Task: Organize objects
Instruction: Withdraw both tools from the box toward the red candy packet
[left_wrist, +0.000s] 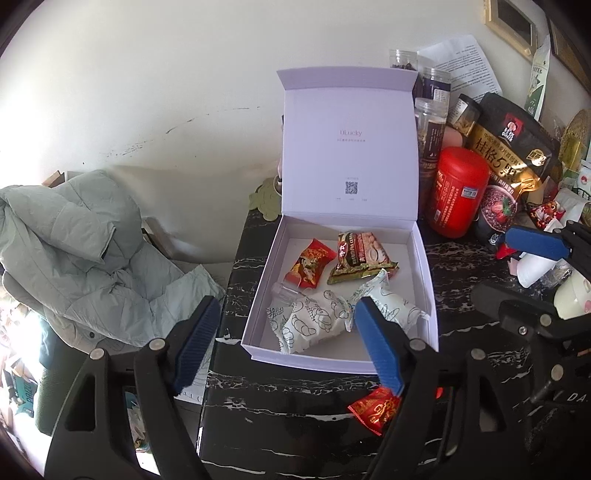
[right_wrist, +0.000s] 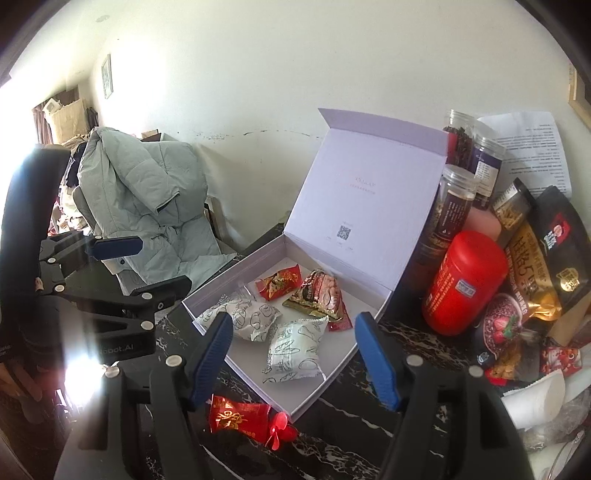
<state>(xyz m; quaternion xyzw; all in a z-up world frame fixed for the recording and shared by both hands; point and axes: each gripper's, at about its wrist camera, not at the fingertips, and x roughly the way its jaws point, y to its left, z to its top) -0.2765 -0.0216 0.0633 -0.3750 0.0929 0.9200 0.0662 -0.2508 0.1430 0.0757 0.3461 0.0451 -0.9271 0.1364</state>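
White gift box (left_wrist: 421, 258) lying lid-up on black marbled table (left_wrist: 288, 424), backed by the wall edge; inside, two white patterned packets (right_wrist: 295, 350), red candy (left_wrist: 306, 267), peanut bag (left_wrist: 360, 256); another red candy packet (right_wrist: 240, 415) outside, just beside the box's front wall, near the table's front edge; left gripper (left_wrist: 288, 343) and right gripper (right_wrist: 295, 360) both hovering, jaws apart, nothing between
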